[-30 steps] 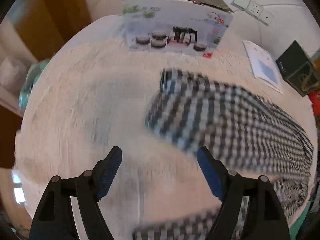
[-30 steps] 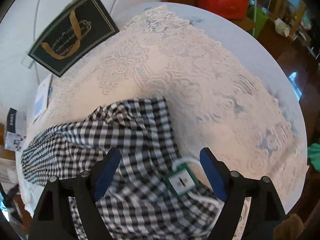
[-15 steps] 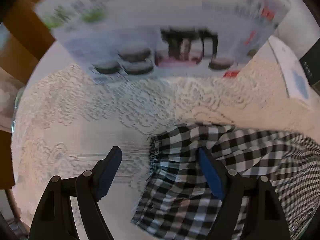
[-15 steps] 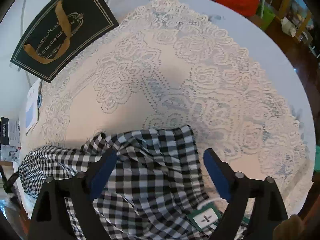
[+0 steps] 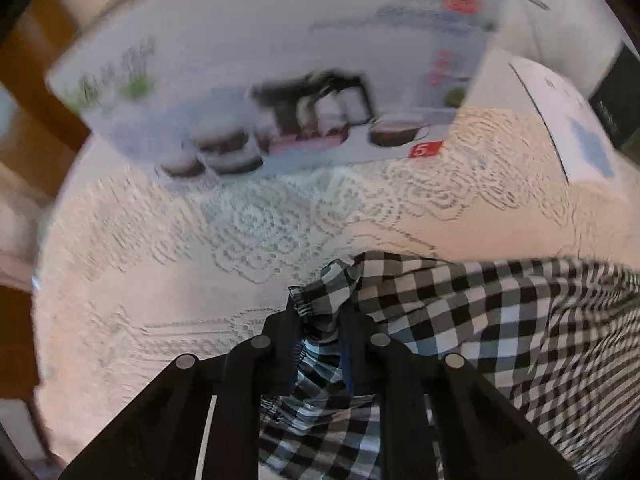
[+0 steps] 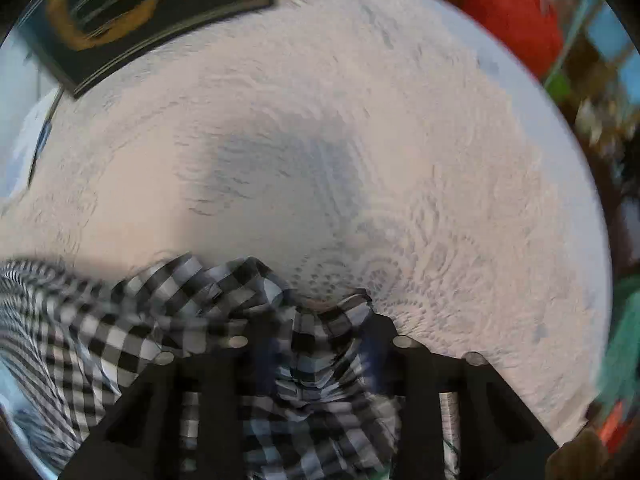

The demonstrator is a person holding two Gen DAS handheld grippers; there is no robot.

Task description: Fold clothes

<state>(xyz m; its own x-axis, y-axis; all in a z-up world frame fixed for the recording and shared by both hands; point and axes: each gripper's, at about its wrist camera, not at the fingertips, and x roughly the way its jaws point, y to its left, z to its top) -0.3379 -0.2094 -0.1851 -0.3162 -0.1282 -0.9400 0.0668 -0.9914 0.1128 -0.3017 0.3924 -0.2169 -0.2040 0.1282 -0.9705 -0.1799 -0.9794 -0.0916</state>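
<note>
While low, both claws (blurred views) apparently pinch checked cloth (image 5: 460, 312).

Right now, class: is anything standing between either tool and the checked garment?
Nothing visible. The left tool and the right tool are each already shut on the checked garment, its fabric bunched between their fingers.
</note>
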